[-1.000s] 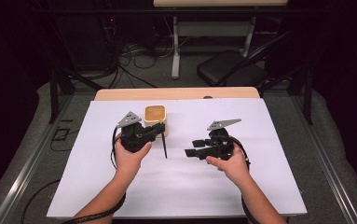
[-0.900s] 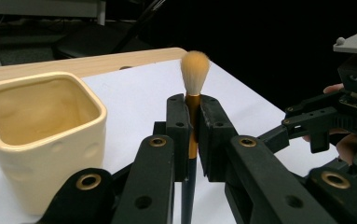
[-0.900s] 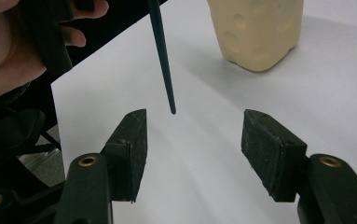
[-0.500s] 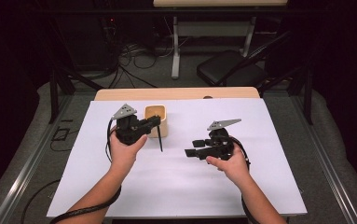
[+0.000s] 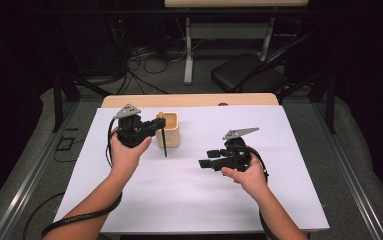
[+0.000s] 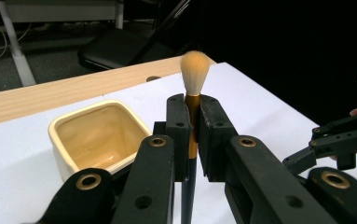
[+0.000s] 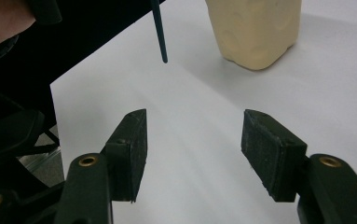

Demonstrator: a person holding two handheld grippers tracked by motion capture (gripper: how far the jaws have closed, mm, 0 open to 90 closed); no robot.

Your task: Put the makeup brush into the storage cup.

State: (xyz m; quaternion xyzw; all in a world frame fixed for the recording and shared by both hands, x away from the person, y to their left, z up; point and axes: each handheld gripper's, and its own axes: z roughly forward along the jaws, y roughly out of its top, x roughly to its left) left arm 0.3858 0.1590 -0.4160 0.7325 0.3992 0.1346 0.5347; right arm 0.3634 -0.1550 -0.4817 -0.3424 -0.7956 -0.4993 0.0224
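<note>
the left gripper (image 6: 192,135) is pinched tight on a brush (image 6: 193,100), its pads clamped on the gold ferrule just under the tan bristle tuft, so the tuft stands up above the jaws and the dark handle hangs down below them. that grip near the head looks chosen to keep the brush steady and upright, with the long handle free to go first into something. in the high view the left gripper (image 5: 155,124) is held above the white sheet (image 5: 189,200), with the handle tip clear of the surface and just in front of a cream square cup (image 5: 171,131), which stands upright and empty at the far side of the sheet. my guess is that the cup is the holder meant for the brush, since the brush hangs so close to its rim and handle down. the right gripper (image 7: 192,156) has its jaws spread with nothing between them, low over the sheet and pointed toward the cup and the dangling handle; in the high view the right gripper (image 5: 210,161) is well apart from the cup, so it seems to be waiting in reserve, perhaps to steady the cup, though how near the handle tip is to the cup wall is hard to judge from these angles.
</note>
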